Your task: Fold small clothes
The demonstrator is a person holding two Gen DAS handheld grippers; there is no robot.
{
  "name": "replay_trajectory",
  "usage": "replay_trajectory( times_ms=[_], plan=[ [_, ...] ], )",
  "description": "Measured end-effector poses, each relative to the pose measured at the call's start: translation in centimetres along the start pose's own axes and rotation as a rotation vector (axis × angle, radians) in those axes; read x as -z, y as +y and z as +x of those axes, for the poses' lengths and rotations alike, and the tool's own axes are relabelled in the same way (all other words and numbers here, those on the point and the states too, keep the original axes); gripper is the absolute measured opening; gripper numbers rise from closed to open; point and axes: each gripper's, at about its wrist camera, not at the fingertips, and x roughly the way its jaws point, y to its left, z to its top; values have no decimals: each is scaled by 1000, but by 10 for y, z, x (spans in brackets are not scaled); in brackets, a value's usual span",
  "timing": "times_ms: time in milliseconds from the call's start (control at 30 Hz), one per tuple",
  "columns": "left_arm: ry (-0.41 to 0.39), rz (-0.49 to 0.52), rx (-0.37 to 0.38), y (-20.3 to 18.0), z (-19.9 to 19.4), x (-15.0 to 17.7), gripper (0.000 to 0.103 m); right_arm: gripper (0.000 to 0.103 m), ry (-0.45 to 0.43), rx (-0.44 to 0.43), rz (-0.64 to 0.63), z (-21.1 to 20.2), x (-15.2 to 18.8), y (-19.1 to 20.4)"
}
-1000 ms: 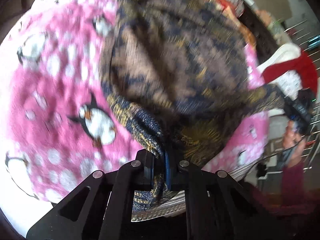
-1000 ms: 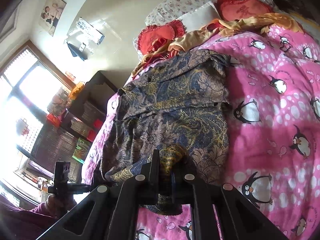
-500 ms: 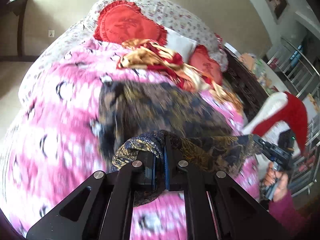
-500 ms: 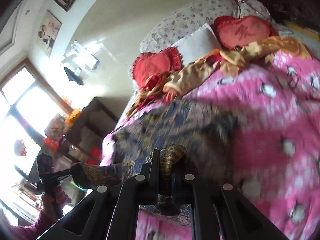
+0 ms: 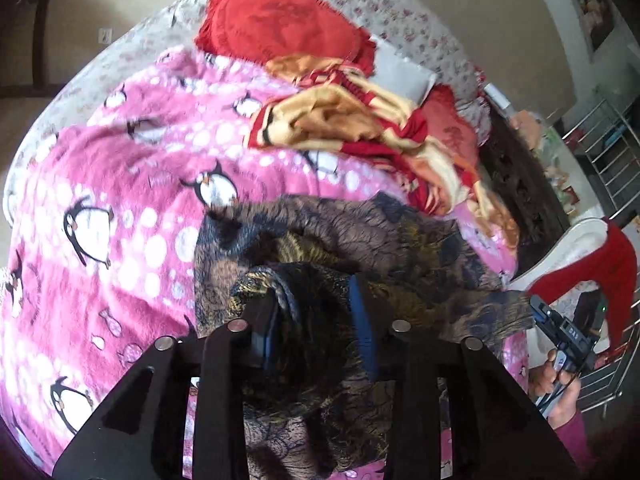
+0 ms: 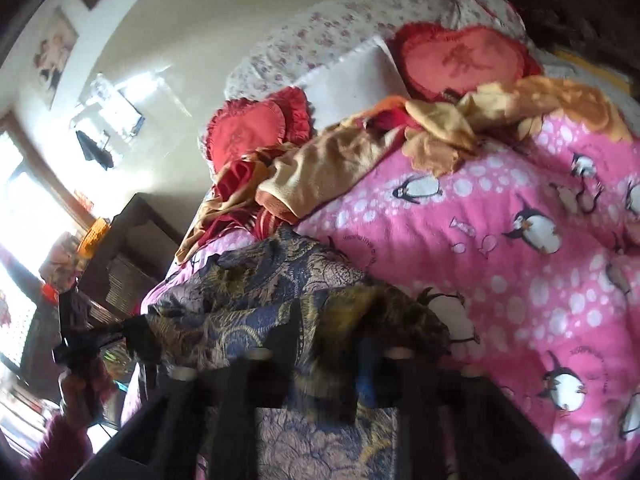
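A dark blue, gold and brown patterned garment (image 5: pixel 360 240) lies bunched on the pink penguin blanket (image 5: pixel 120 184) at the near side of the bed. My left gripper (image 5: pixel 316 304) is over its near edge. Its jaws are opening, and loose cloth lies between them without being pinched. In the right wrist view the same garment (image 6: pixel 260 280) drapes over my right gripper (image 6: pixel 328 332), whose jaws are also opening with slack cloth between them. The image there is blurred. Each view shows the other gripper, held by a hand, at the garment's far corner: the right gripper (image 5: pixel 560 332) and the left gripper (image 6: pixel 92 340).
A crumpled yellow and red blanket (image 5: pixel 360 128), red heart cushions (image 5: pixel 280 20) and a white pillow (image 6: pixel 348 80) lie at the head of the bed. A dark wooden shelf (image 6: pixel 132 248) and a metal rack (image 5: pixel 608 168) stand beside the bed.
Both grippers were shut on the garment's edge and drew it back over itself toward the near side of the bed. Now both sets of jaws have parted and the cloth lies loose.
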Motion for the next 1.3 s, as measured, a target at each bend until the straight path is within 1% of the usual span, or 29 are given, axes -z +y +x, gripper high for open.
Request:
replay_trajectory(
  times_ms=[67,133,167,200,233,267,300,367,400,467,500,533,600,667,700,733,767,800,867,933,1033,1067,1100,1133,1200,1233,1300],
  plan=[
    [-15,13,5,-3,-2,-4,32,41,-39,2,-34,-9,0,3],
    [-4,3,-1,-4,-2,-8,32,41,-26,7,-45,-9,-5,4],
    [-7,-10,5,-4,-5,-7,37,42,-20,19,-33,-9,-8,5],
    [-13,-21,22,-3,-11,-5,43,42,-25,-9,-24,-12,-10,8],
    [-28,-21,27,-3,-18,-3,66,41,-25,-45,-28,-16,-8,11],
    [-47,-15,14,-3,-24,0,83,41,-16,-84,-42,-19,-4,16],
    [-79,-4,-14,-1,-34,4,85,41,8,-127,-74,-21,5,25],
    [-93,13,-18,1,-45,10,86,41,68,-175,-127,-18,26,35],
    [-81,24,-6,1,-48,14,86,41,114,-175,-154,-11,39,40],
    [-51,57,3,-4,-51,28,86,41,203,-130,-208,9,63,46],
    [-36,80,0,-8,-51,37,86,41,245,-74,-255,23,77,49],
    [-17,107,1,-13,-48,48,86,41,265,-40,-276,32,84,49],
    [32,155,2,-22,-38,68,86,41,277,-2,-292,45,90,47],
    [91,196,-22,-29,-20,88,86,41,244,45,-310,50,86,47],
    [141,227,-55,-32,-4,96,86,41,220,77,-328,52,80,49],
    [172,258,-96,-35,8,100,85,41,211,83,-335,55,76,49],
    [181,284,-136,-37,16,100,85,41,206,86,-339,59,71,50],
    [180,302,-164,-39,24,98,85,41,200,91,-339,63,67,51],
    [181,290,-159,-39,35,83,85,41,173,81,-332,69,55,53],
    [173,257,-145,-39,41,61,85,41,135,90,-323,75,41,56],
    [126,223,-143,-39,46,20,85,41,59,91,-299,83,12,59],
    [94,184,-130,-36,46,0,85,41,33,94,-270,88,-1,56],
    [77,154,-109,-34,46,-11,85,41,16,92,-242,93,-12,53],
    [45,107,-80,-30,44,-25,85,41,10,85,-213,97,-21,50],
    [-32,9,-55,-21,38,-48,85,41,7,94,-153,107,-38,43],
    [-63,-32,-36,-16,33,-56,85,41,-10,105,-132,107,-45,40],
    [-99,-80,-7,-10,25,-64,85,42,-66,107,-117,94,-55,40]
  ],
)
